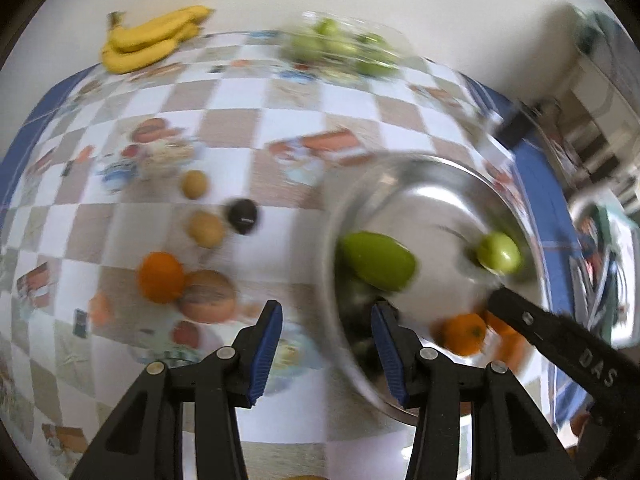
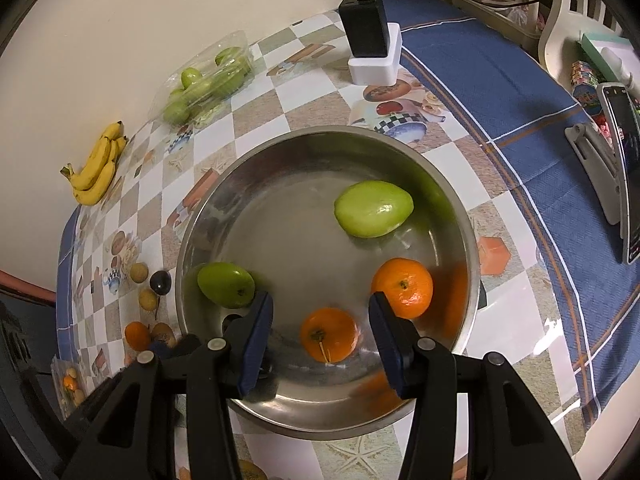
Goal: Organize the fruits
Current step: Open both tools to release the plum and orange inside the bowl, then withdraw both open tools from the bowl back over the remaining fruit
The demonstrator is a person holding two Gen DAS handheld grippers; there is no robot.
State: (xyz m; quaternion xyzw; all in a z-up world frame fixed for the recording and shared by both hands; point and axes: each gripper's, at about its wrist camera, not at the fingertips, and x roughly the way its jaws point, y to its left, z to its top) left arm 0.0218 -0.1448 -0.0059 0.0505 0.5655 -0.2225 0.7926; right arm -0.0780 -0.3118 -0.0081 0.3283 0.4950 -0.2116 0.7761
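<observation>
**Both grippers hanging wide over the fruit table**

The right gripper (image 2: 320, 334) is hanging above the steel bowl (image 2: 192, 224), its fingers spread wide and gripping nothing. Just ahead, between its fingertips, an orange (image 2: 329, 334) is lying on the bowl floor. A second orange (image 2: 403, 287) is sitting just beyond the right fingertip, and a small green fruit (image 2: 226, 284) just beyond the left one. Further ahead and to the right, a larger green fruit (image 2: 373, 209) is resting in the bowl. Far ahead to the left, a clear pack of green fruits (image 2: 204, 84) and a banana bunch (image 2: 98, 164) are lying by the wall.

The left gripper (image 1: 326, 344) is also standing wide and empty, its view blurring. Ahead to its left, a loose orange (image 1: 160, 277) is touching a brownish fruit (image 1: 208, 295); beyond them two small tan fruits (image 1: 206, 229) and a dark fruit (image 1: 242, 216) are lying on the checkered tablecloth (image 1: 240, 92).
</observation>
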